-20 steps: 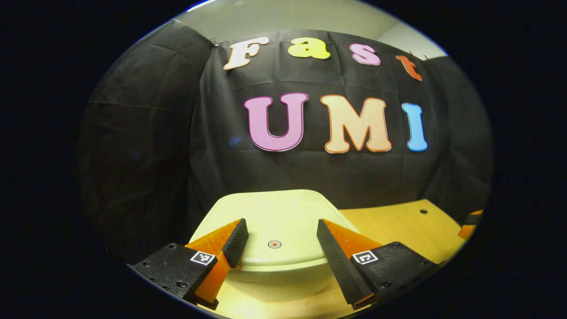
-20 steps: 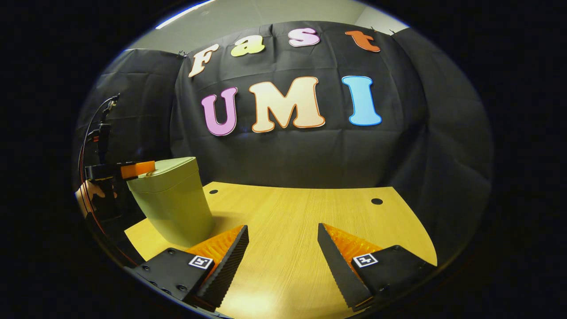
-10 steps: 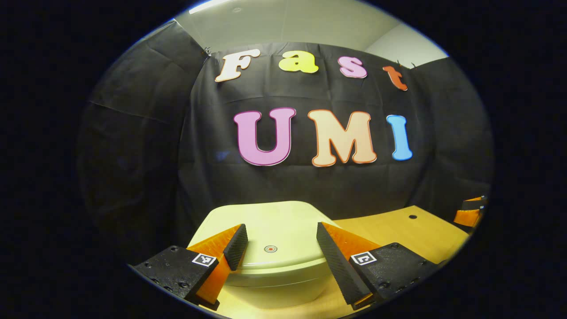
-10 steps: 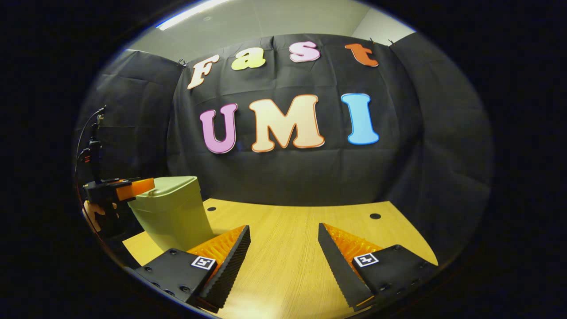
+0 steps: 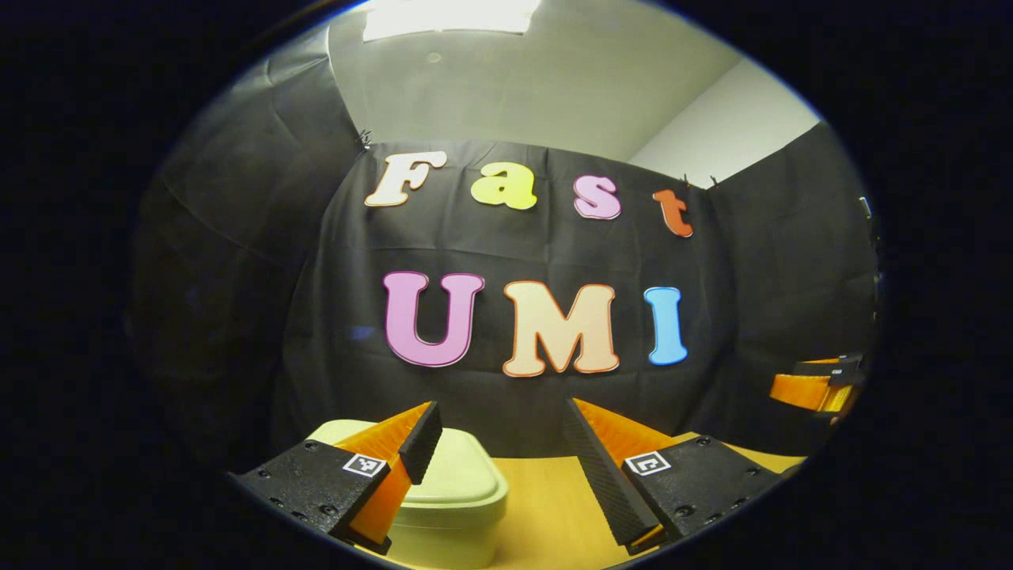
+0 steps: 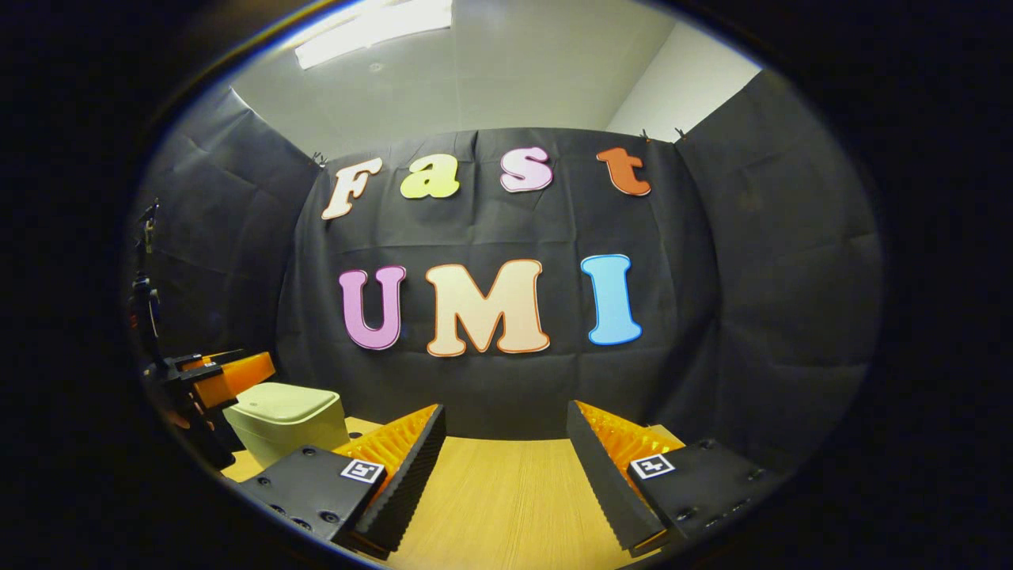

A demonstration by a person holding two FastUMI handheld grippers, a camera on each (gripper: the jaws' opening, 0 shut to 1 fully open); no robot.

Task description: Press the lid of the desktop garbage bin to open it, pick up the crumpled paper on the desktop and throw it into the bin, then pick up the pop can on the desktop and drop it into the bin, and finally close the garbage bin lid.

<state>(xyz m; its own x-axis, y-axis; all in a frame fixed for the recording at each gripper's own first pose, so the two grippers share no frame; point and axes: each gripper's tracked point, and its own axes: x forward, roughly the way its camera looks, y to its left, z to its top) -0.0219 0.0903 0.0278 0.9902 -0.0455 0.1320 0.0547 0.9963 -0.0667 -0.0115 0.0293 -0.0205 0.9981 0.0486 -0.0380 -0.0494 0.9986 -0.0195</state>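
Garbage bin (image 5: 451,495), lid seemingly down, is sitting low beneath the left gripper (image 5: 498,443), nearer than the right gripper (image 6: 502,451); both are gaping, holding nothing.

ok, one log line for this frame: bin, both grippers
bin: lid down, on table | left gripper: open, empty, above bin | right gripper: open, empty, over table | paper, can: not seen

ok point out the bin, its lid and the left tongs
bin (image 6: 294,437): right gripper view, front wall
lid (image 5: 463,476): left gripper view, top surface
left tongs (image 5: 502,439): left gripper view, midway between fingertips
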